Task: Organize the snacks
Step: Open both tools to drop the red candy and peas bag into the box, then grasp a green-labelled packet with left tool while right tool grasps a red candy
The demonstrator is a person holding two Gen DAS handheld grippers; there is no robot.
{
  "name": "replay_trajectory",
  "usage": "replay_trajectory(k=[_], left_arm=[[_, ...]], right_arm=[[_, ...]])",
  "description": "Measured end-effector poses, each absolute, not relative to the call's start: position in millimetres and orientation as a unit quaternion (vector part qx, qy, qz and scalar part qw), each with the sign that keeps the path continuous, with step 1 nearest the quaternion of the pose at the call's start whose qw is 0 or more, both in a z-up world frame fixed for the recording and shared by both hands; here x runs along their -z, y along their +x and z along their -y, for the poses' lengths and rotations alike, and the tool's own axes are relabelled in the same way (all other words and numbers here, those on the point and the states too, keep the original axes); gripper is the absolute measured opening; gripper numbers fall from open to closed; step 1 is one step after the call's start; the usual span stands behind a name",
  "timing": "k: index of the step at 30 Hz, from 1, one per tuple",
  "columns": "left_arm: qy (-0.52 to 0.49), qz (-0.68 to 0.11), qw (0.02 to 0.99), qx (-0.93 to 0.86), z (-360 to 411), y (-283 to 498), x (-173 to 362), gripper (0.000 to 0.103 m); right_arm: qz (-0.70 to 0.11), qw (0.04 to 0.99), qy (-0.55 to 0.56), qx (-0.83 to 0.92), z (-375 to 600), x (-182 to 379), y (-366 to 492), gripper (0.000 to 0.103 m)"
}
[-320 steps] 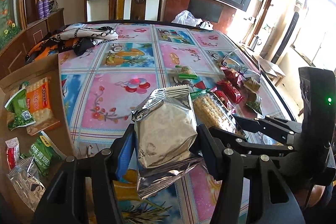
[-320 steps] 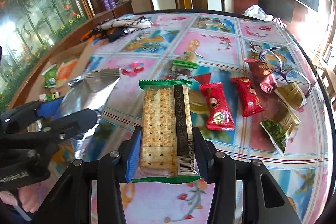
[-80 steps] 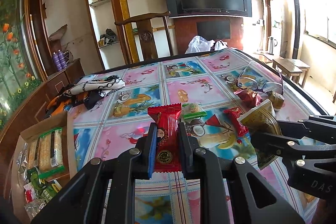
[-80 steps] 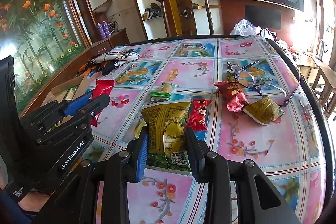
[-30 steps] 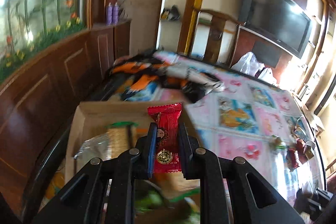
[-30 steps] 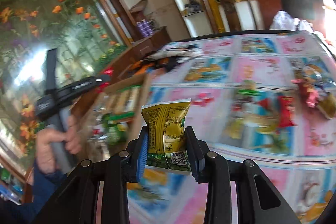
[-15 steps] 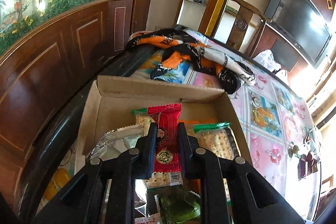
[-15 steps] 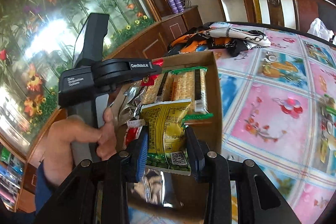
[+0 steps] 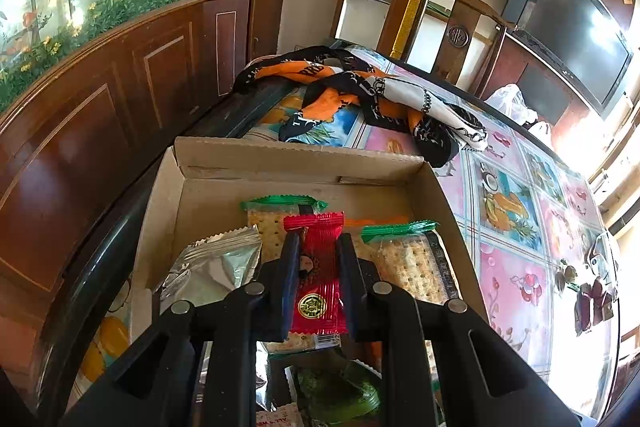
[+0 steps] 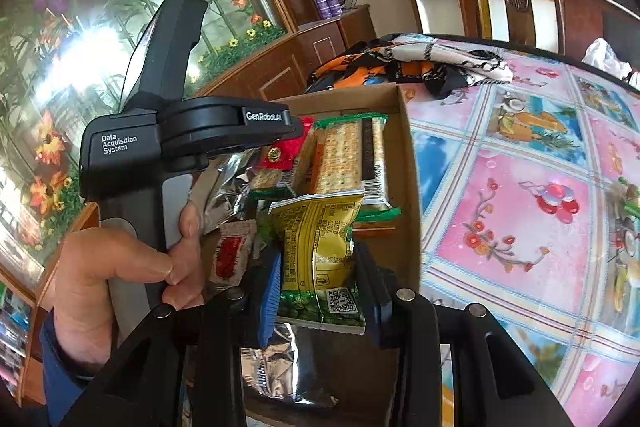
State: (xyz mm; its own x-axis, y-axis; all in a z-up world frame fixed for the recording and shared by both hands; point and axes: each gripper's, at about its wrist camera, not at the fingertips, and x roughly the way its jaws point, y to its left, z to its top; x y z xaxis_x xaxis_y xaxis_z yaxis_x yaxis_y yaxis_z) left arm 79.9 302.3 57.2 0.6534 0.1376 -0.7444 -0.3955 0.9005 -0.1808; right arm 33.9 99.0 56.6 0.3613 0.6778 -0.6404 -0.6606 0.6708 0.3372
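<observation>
— Done so far? Crackers (image 9: 412, 267) and foil bag (image 9: 212, 267) already in box (image 9: 300, 151) at table's left edge.

— Left? Left gripper (image 9: 316, 279) clamped on red packet (image 9: 318, 283), right gripper (image 10: 316, 279) on yellow packet (image 10: 320, 247), both above box; more snacks (image 9: 592, 303) near right edge.

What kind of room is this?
Probably a home living or dining room: a large black wall-mounted television, a carved dark wooden chair, and a table covered with a colourful fruit-print oilcloth.

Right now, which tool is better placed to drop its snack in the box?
Either, slightly left: the left tool holds the red packet mid-box; the right tool's yellow bag hangs at the near end.
</observation>
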Motion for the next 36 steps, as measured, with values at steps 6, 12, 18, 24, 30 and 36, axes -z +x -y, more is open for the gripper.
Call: replay_trajectory(k=[6,12,18,24,30,36], left_arm=[[-0.175,-0.378,0.897,-0.148,-303.8,77.0,-61.4,0.033],[-0.178,-0.361,0.904,-0.144,-301.3,73.0,-69.1,0.042],[-0.174,-0.346,0.912,-0.136,-294.2,70.0,-75.5,0.048],[-0.165,-0.332,0.919,-0.136,-287.5,66.9,-81.5,0.052],[-0.160,-0.300,0.932,-0.122,-277.8,59.1,-95.4,0.053],[-0.150,-0.295,0.940,-0.080,-247.7,57.2,-103.2,0.053]], right_arm=[[-0.392,0.830,0.001,-0.397,-96.2,-57.7,33.5,0.044],[-0.382,0.834,0.010,-0.398,-88.5,-64.9,32.5,0.050],[-0.369,0.839,0.038,-0.399,-69.3,-77.7,32.0,0.056],[-0.368,0.846,0.052,-0.382,-46.2,-78.7,38.2,0.061],[-0.365,0.862,0.062,-0.347,0.1,-76.3,48.4,0.061],[-0.362,0.890,0.101,-0.258,78.1,-76.6,74.6,0.061]])
